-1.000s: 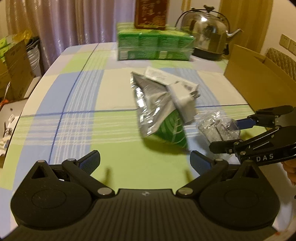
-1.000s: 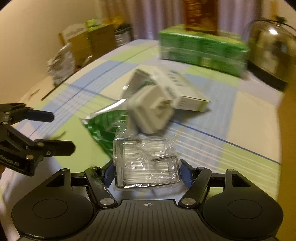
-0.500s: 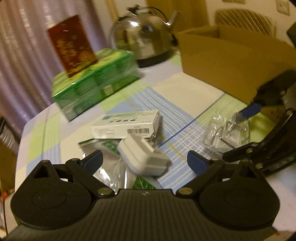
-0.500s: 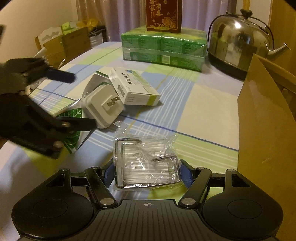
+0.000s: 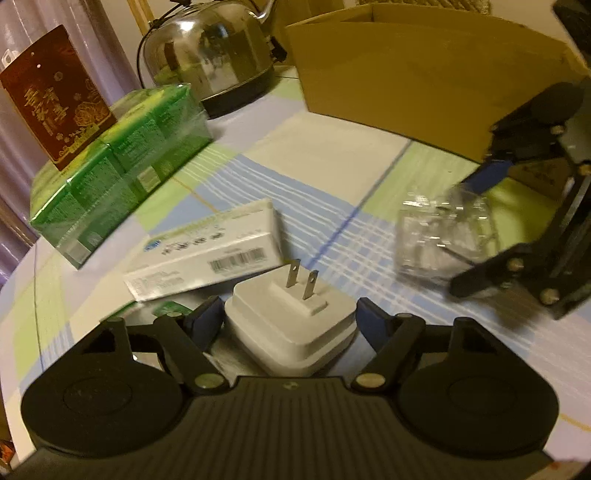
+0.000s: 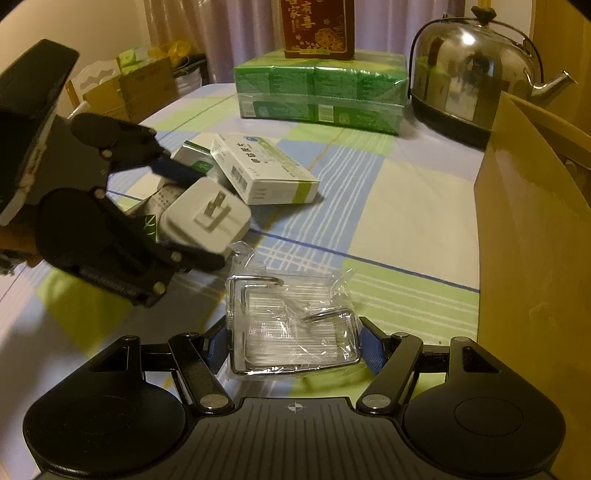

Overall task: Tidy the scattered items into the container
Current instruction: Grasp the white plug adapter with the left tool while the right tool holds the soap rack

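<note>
Beyond both claws a green wrapped pack (image 6: pixel 321 94) carrying a red box (image 6: pixel 317 27) and a steel kettle (image 6: pixel 469 74) stand at the far end of the checked bench (image 6: pixel 406 206). The cardboard container (image 6: pixel 532 236) rises to the right. The left claw (image 5: pixel 290 319) brackets a white plug adapter (image 5: pixel 291 325), blue pads at its sides; a white carton (image 5: pixel 207 254) lies just ahead. The right claw (image 6: pixel 291 349) grips a clear wrapped packet (image 6: pixel 291 325). Only the right view shows the metal hooks inside that packet.
</note>
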Demonstrator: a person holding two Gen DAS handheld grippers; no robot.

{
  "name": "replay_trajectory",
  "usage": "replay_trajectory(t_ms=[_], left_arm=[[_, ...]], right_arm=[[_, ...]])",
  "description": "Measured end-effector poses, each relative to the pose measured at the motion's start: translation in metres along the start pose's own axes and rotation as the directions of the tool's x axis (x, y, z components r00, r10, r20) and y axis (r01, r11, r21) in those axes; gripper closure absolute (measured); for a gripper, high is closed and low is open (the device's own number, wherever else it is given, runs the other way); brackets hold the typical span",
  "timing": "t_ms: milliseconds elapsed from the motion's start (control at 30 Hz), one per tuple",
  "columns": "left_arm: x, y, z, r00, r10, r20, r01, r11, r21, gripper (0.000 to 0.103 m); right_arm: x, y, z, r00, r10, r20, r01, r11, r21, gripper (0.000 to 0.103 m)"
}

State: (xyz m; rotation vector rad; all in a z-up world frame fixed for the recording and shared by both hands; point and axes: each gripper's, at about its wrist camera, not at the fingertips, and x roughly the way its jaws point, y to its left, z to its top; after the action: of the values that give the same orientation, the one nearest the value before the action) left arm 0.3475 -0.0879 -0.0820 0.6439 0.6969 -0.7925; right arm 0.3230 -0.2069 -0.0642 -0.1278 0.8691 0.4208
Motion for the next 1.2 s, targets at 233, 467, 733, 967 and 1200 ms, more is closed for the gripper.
replay_trajectory(t_ms=[233, 467, 733, 967, 1200], left_arm=[[-0.039, -0.043, -0.023, 0.999, -0.046, -0.002, 0.046, 0.997, -0.069, 0.029], [-0.084, -0.092, -0.055, 0.996, -0.085, -0.003, 0.082, 0.972, -0.221, 0.029], [-0.097, -0.109, -0.067, 0.998, 0.006, -0.055, -0.031, 0.889, -0.457, 0.023], [-0.091, -0.105, -0.071, 0.993, 0.1, -0.068, -0.118, 0.674, -0.73, 0.026], [-0.085, -0.111, -0.058, 0.999, 0.049, -0.016, -0.048, 0.805, -0.591, 0.032]], right_arm=[[-0.02, 0.009, -0.013, 1.0, -0.004, -0.011, 0.004, 1.0, -0.018, 0.036], [-0.052, 0.026, -0.045, 0.999, 0.013, -0.032, -0.013, 1.0, -0.008, 0.036], [-0.083, 0.032, -0.078, 0.999, -0.007, -0.044, 0.01, 0.998, 0.063, 0.036], [-0.096, 0.028, -0.086, 0.999, -0.028, -0.038, 0.031, 0.996, 0.085, 0.036], [-0.099, 0.025, -0.093, 0.999, -0.033, -0.039, 0.036, 0.996, 0.087, 0.036]])
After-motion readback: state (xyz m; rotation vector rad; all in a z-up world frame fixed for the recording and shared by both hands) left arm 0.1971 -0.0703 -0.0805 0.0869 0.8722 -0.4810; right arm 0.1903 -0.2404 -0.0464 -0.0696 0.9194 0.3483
